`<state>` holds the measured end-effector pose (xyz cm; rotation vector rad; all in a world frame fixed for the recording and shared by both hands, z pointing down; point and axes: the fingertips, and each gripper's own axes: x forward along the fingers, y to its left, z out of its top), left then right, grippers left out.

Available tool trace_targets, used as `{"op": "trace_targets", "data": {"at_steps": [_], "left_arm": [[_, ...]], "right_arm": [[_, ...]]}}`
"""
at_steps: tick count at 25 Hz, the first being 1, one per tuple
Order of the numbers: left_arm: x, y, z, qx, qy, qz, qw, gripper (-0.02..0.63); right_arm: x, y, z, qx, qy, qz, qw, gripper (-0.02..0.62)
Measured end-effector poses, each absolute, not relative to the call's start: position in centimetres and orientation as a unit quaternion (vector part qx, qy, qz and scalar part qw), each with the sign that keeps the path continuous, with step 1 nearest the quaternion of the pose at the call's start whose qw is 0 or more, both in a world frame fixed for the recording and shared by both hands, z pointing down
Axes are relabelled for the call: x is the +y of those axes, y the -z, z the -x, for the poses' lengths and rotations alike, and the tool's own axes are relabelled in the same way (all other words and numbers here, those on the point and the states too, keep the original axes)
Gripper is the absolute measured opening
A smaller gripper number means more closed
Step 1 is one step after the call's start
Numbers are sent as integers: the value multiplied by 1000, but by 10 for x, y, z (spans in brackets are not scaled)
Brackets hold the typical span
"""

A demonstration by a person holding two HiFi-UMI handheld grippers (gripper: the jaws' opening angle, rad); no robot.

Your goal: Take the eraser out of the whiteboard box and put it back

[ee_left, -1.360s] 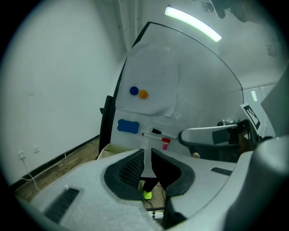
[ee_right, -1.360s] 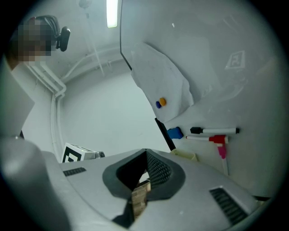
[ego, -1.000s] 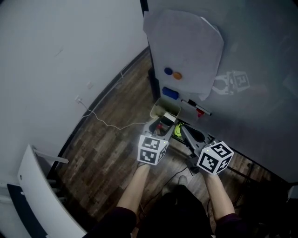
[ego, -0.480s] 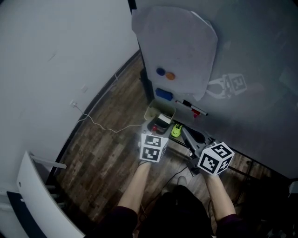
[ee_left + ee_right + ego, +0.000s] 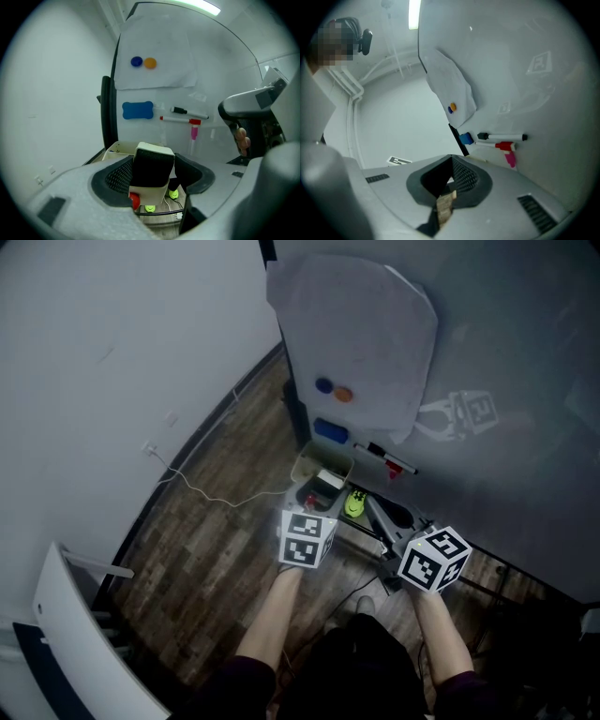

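The cream eraser (image 5: 152, 164) with black felt stands tilted between my left gripper's (image 5: 153, 165) jaws, over the cream whiteboard box (image 5: 117, 148). It leans on the left jaw, with a thin gap at the right one, and the jaws are closing. From the head view the eraser (image 5: 328, 481) rests in the box (image 5: 314, 457), just ahead of the left gripper (image 5: 314, 502). My right gripper (image 5: 451, 159) is held level beside the board with its tips together and nothing in them; it shows in the head view as the right gripper (image 5: 380, 521).
The whiteboard (image 5: 487, 352) carries a white sheet (image 5: 352, 334), blue and orange magnets (image 5: 143, 62), a blue pad (image 5: 137, 110) and black and red markers (image 5: 183, 116). A white cable (image 5: 202, 488) lies on the wood floor. A red-capped thing (image 5: 134, 200) sits in the box.
The head view has shifted slightly. The left gripper has edged a little toward the box, with the eraser still at the box. The right gripper has stayed put.
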<state>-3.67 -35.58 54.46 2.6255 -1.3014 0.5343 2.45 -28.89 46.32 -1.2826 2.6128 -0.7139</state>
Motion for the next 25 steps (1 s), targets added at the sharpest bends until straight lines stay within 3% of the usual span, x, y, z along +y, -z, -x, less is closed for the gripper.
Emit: {"op": "trace_targets", "data": {"at_steps": [14,25], "left_arm": [[-323,-455,46,-447,-96,-883,110,268],[-303,-409,52,-455,-60,-884,90,267]], "right_arm": [[-278,-433,-27,873,243,416,78,3],[-274,-408,-23,885,227,397,91,3]]}}
